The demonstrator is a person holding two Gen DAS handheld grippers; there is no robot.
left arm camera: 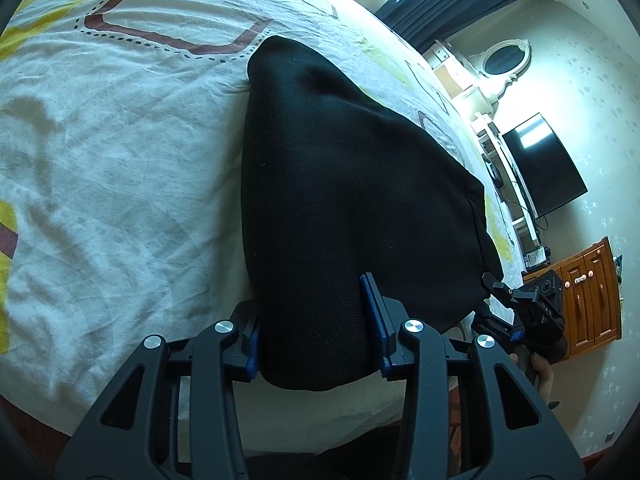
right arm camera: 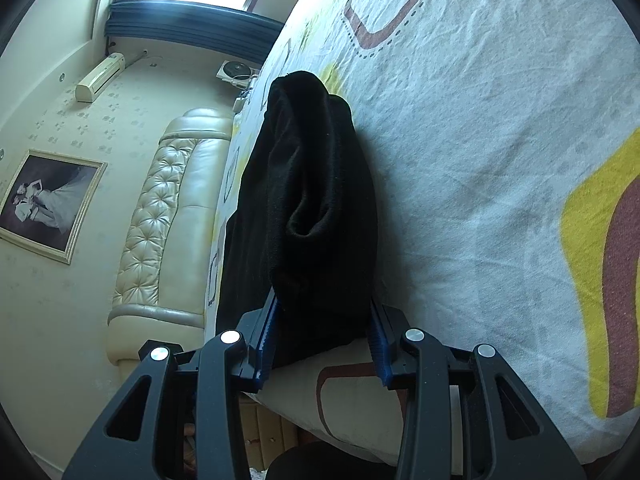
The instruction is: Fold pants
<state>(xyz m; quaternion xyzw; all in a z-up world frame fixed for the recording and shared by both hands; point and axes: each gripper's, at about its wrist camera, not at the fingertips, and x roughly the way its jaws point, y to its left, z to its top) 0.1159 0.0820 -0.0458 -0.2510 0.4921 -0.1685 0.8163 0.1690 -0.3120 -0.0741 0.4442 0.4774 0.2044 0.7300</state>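
The black pants [left arm camera: 344, 200] lie on the patterned bed sheet [left arm camera: 120, 140] and run from the bed's near edge toward the far side. My left gripper [left arm camera: 316, 324] has its blue-padded jaws around the near end of the pants, the cloth filling the gap. My right gripper [right arm camera: 322, 334] likewise holds the other near corner of the pants [right arm camera: 308, 200], which bunch up in a fold ahead of it. The right gripper also shows in the left wrist view [left arm camera: 532, 304], at the pants' right edge.
The bed sheet [right arm camera: 480, 160] is white with yellow and brown shapes. A padded headboard [right arm camera: 168, 216] and a framed photo [right arm camera: 48, 204] are on one side. A TV [left arm camera: 540, 164], a white shelf and a wooden cabinet [left arm camera: 588, 296] stand beyond the bed's other side.
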